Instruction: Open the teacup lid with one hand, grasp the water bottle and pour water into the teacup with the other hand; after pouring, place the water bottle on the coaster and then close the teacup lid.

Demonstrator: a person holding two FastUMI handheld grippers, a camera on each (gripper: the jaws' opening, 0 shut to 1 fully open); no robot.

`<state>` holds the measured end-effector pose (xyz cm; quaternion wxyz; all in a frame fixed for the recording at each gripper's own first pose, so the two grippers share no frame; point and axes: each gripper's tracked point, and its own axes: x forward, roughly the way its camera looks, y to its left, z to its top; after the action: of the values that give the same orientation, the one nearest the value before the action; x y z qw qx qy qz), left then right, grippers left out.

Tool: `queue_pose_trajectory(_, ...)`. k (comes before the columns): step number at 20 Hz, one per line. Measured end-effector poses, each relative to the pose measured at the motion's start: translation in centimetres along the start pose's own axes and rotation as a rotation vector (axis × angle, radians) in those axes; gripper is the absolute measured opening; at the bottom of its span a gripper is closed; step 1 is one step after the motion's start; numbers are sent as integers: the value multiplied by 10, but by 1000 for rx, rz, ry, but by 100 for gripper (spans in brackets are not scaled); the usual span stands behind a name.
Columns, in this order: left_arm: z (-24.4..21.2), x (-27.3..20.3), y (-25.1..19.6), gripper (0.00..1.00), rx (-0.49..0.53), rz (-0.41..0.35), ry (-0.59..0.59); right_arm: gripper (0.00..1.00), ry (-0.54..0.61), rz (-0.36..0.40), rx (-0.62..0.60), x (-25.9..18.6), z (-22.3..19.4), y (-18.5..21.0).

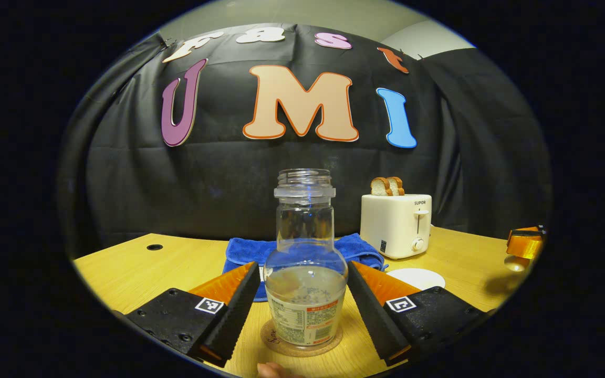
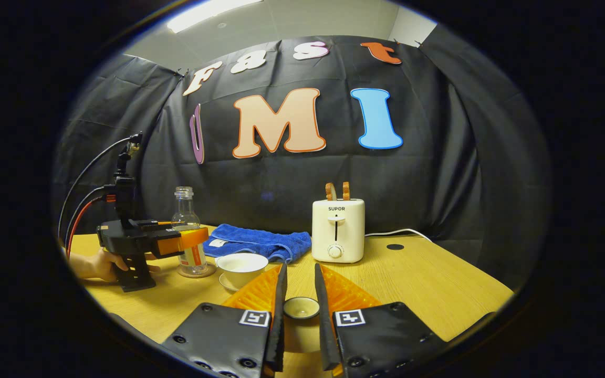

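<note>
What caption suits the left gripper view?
Open jaws flank the clear glass water bottle, standing on its round cork coaster.

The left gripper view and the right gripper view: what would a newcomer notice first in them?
In the left gripper view, the clear water bottle stands on its cork coaster between the open fingers of the left gripper. In the right gripper view, the right gripper holds the teacup lid, with the uncovered teacup and white toaster behind.

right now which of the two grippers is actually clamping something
The right gripper: its jaws pinch the small round teacup lid. The left gripper is open either side of the clear water bottle, not touching it.
</note>
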<state>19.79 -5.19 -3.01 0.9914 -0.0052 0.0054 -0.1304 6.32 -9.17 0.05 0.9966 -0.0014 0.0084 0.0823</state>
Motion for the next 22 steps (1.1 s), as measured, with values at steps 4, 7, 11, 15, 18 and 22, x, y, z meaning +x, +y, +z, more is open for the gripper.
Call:
queue_pose_trajectory(4, 1, -14, 0, 96, 0, -3, -3, 31, -2, 0, 0, 0, 0, 0)
queue_pose_trajectory(7, 2, -31, -2, 96, 2, -17, -7, 31, -2, 0, -1, 1, 0, 0)
queue_pose_trajectory(11, 3, -60, 5, 95, 4, 25, -4, 31, -4, 23, 2, 6, 0, 11)
queue_pose_trajectory(15, 2, -95, 14, 96, 3, 87, -5, 31, 0, 98, 3, 30, -3, 47)
queue_pose_trajectory(18, 3, -113, 12, 95, 3, 82, -9, 30, -1, 135, 4, 56, -3, 70)
queue_pose_trajectory(22, 3, -133, 22, 95, 1, 120, -7, 31, -14, 150, 7, 89, 0, 88)
